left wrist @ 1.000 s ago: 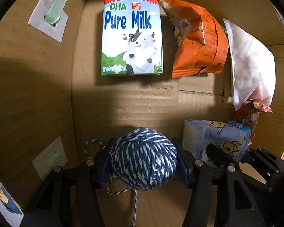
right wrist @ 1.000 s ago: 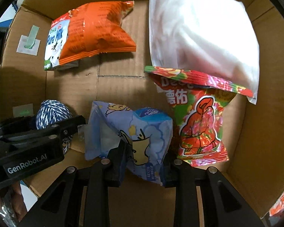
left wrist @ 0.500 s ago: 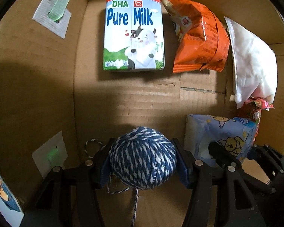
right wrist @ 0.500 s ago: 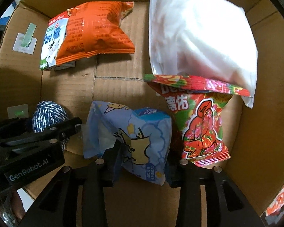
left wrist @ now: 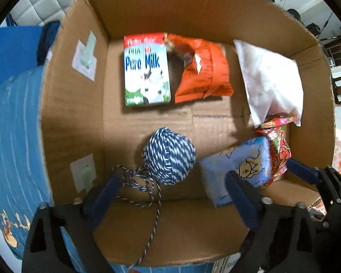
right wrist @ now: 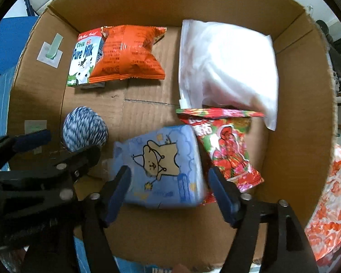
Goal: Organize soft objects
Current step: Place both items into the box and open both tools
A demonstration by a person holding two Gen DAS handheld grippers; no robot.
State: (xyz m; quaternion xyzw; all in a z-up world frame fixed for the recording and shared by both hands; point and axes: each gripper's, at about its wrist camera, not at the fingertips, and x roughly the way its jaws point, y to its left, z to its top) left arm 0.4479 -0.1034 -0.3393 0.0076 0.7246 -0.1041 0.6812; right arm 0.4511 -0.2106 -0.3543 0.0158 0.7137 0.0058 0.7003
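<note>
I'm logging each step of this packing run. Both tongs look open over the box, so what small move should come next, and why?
Probably lift both tongs straight up out of the cardboard box. The left tongs stand open with the yarn ball lying free on the floor, and the right tongs are spread either side of the blue tissue pack, which rests beside the red snack bag. Both look placed.

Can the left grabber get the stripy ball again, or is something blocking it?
Probably yes. The left gripper has its jaws open, and the blue-and-white yarn ball sits just ahead on the box floor. Only its loose string lies between; the blue tissue pack is off to the side.
</note>
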